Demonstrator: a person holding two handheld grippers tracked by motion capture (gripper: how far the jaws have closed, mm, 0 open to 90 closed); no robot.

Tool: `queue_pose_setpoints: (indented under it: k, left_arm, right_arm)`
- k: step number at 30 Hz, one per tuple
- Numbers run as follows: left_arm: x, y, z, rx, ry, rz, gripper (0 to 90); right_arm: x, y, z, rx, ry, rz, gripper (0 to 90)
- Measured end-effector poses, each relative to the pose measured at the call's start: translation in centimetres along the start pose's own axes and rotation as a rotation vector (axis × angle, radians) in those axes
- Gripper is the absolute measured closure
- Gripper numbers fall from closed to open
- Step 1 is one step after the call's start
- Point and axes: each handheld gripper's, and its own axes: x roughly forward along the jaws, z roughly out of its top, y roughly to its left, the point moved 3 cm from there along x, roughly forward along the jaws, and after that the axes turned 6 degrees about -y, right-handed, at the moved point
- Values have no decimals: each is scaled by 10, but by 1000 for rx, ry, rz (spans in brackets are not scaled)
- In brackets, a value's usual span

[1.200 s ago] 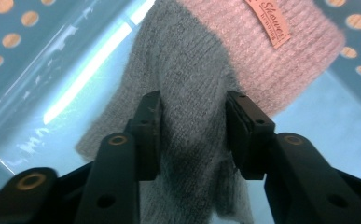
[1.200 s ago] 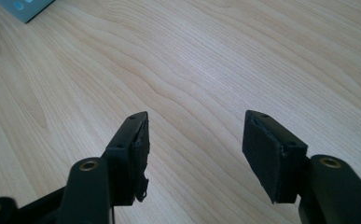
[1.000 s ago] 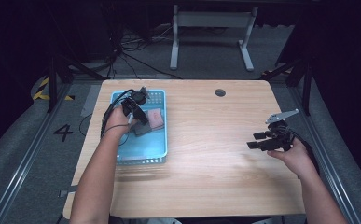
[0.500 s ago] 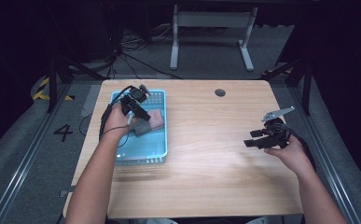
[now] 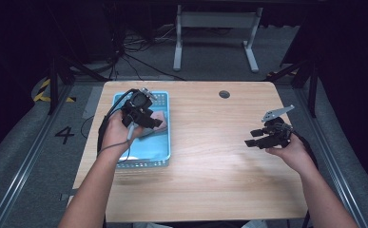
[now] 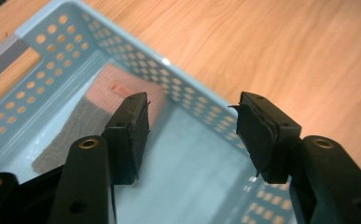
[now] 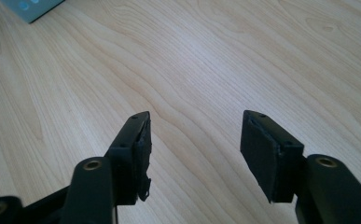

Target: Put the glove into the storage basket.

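Lift-off for the left tongs (image 6: 190, 135): down in the blue basket (image 5: 168, 142) a second ago, now raised above it and angled toward its right wall. Parted a fair way, nothing between the pads, nothing gripped. Left behind, flat on the basket floor toward the far end: the pink-and-grey cloth (image 6: 99, 109), seen just past the left-hand pad in the left gripper view and clear of it. Reads as a drop-off finished or a pick-up abandoned. Either way, no carrying right now, with the cloth inside the basket and not out on the desk (image 5: 210, 171).

Over to the right tongs (image 7: 194, 149): low over bare wood near the desk's right side, hardly shifted since a second ago. Gaping wide, jaws just been closing a touch, nothing between them but wood grain.

Edges next. Perforated basket wall directly below and ahead of the left tongs, so any sideways move calls for staying above that rim. Basket itself set at the desk's left side, its outer wall near the desk edge, floor beyond. Right hand also close to its own edge, with little margin that way.

Plenty of room in the middle: a broad bare stretch of wood between basket and right tongs, broken only by a small dark round hole (image 5: 224, 94) near the far edge.
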Motion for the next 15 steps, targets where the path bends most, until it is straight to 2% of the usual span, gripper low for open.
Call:
queue_pose_setpoints:
  k: [1,2,3,6,7,8,10,12,15]
  left_arm:
    - [-3,-8,0,16,-10,-5,437]
    - [-3,-8,0,16,-10,-5,435]
    - [-9,-22,-2,42,-31,-10,432]
    - [-14,-42,-6,68,-50,-42,434]
    - [-14,-42,-6,68,-50,-42,434]
    - [-15,-52,-9,81,-53,-62,434]
    - [-13,-61,-14,73,-50,-99,424]
    - [-12,-69,-19,96,-51,-110,422]
    - [-7,-79,-28,86,-59,-134,418]
  right_arm:
    - [-1,0,-2,1,1,4,443]
    - [-1,0,-2,1,1,4,443]
    - [-2,2,-5,-3,-3,11,446]
    - [-4,6,-10,-16,-18,17,449]
    - [-4,6,-10,-16,-18,17,449]
    - [-4,9,-14,-26,-23,17,451]
    - [-4,12,-17,-30,-29,17,451]
    - [-3,15,-21,-37,-36,18,452]
    - [0,19,-25,-40,-42,23,452]
